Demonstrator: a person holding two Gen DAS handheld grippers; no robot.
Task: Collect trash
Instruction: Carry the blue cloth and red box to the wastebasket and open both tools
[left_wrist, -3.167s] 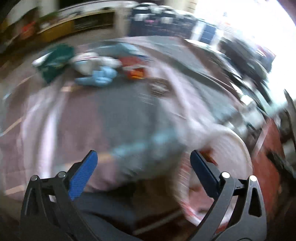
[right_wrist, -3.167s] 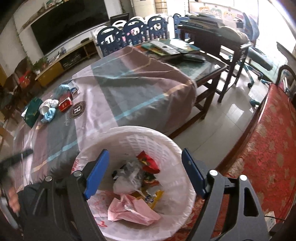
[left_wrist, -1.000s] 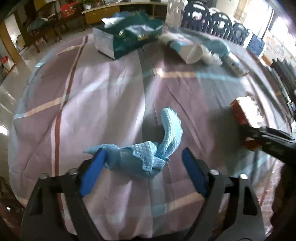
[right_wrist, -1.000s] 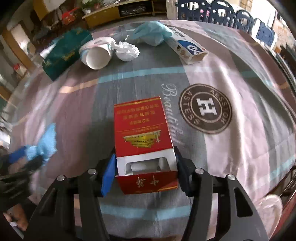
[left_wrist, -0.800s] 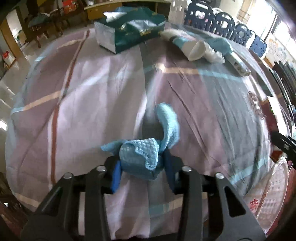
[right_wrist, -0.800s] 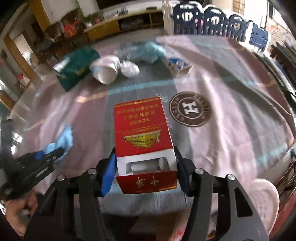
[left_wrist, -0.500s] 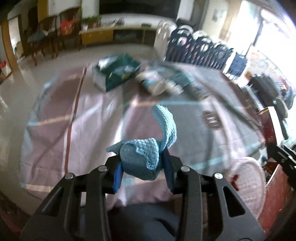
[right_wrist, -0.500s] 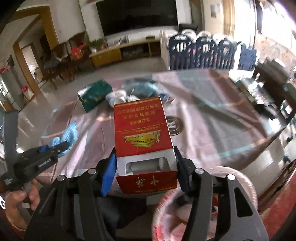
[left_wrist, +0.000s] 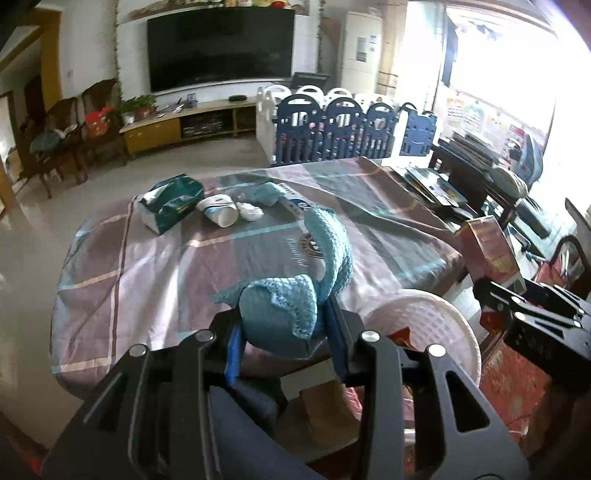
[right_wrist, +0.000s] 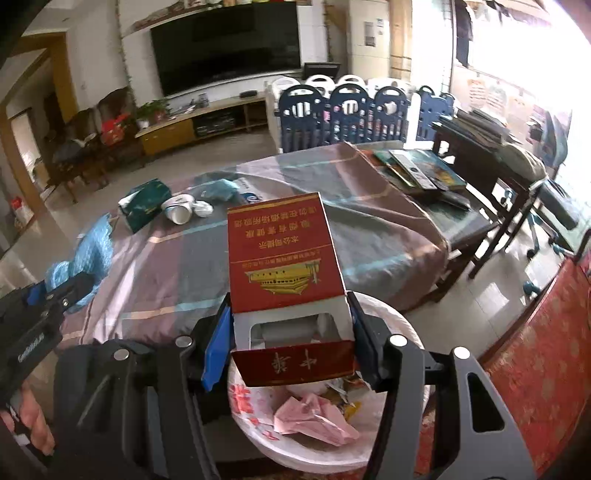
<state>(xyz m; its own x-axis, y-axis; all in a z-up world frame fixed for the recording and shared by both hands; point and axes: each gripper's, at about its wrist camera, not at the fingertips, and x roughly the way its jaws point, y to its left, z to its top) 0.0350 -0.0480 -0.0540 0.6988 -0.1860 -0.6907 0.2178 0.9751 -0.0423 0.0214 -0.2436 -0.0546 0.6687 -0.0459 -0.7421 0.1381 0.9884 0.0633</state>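
Note:
My left gripper (left_wrist: 282, 338) is shut on a crumpled light blue cloth (left_wrist: 295, 295), held in the air off the near edge of the covered table (left_wrist: 177, 266). My right gripper (right_wrist: 291, 341) is shut on an empty red carton (right_wrist: 280, 254), held directly above the white plastic waste basket (right_wrist: 410, 328), which holds pink paper and wrappers. In the left wrist view the basket (left_wrist: 424, 321) stands below and to the right, with the right gripper (left_wrist: 495, 299) and red carton (left_wrist: 487, 247) above it. The left gripper (right_wrist: 55, 291) with its cloth (right_wrist: 88, 254) shows at the left edge.
On the table lie a green tissue pack (left_wrist: 171, 205), a paper cup (left_wrist: 219, 212), a white paper wad (left_wrist: 251, 211), a teal cloth (left_wrist: 267, 192) and a long white-blue box (left_wrist: 299, 204). A dark side table with books (right_wrist: 421, 170) and red upholstered seat (right_wrist: 535, 354) are right.
The left gripper closed on the blue cloth and lifted it off the table. Both grippers rose and drew back from the table toward the basket, the right one carrying the red carton.

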